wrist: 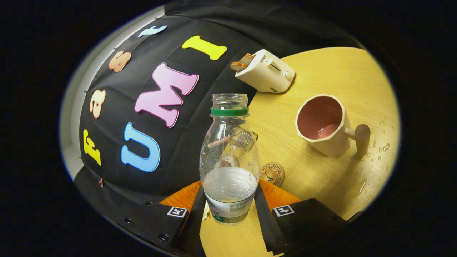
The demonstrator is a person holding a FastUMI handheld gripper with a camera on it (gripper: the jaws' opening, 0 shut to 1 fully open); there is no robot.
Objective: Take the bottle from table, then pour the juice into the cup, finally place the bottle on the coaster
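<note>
Gripper view: gripper [230, 210] clamped on uncapped bottle [229, 160] between fingers; cup [323, 125], coaster [273, 174] beyond.

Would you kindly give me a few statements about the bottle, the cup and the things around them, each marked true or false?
1. The bottle has no cap on. True.
2. The tool holds the bottle between its two fingers. True.
3. The bottle is full to the neck. False: liquid fills only its lower part.
4. The cup lies tipped on its side. False: it stands upright on the table, with a little liquid at its bottom.
5. The coaster carries the bottle. False: it lies bare, just beyond the fingers, beside the bottle.
6. Drops of liquid lie on the table near the cup's handle. True.
</note>
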